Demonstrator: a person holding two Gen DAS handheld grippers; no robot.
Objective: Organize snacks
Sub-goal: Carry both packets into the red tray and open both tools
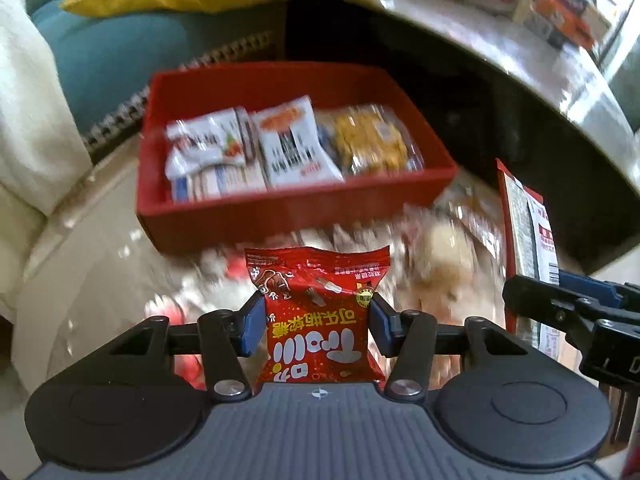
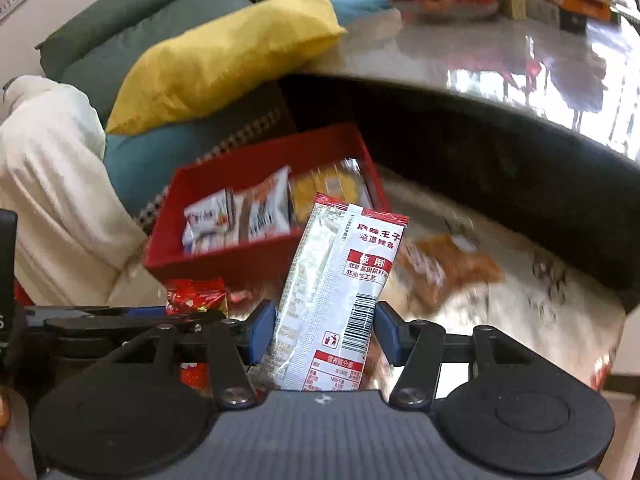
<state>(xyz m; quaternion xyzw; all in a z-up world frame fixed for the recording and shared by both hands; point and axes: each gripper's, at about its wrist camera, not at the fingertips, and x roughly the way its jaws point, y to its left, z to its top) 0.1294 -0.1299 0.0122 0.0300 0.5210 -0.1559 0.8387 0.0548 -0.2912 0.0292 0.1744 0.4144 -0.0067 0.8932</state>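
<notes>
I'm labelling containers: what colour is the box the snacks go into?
Red, inside and out. The box shows best in the left wrist view.

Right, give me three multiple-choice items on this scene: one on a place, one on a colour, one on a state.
1. Where is the yellow-filled clear packet?
A. In the red box
B. On the yellow cushion
C. In the left gripper

2. What colour is the candy bag in the left gripper?
A. Blue
B. Red
C. Green

3. What is the right gripper doing?
A. Standing open and empty
B. Resting in the box
C. Holding a long silver packet

Answers: 1 A, it lies at the box's right end; 2 B, its printed wrapper is red; 3 C, the packet sits between the gripper's blue pads.
</notes>
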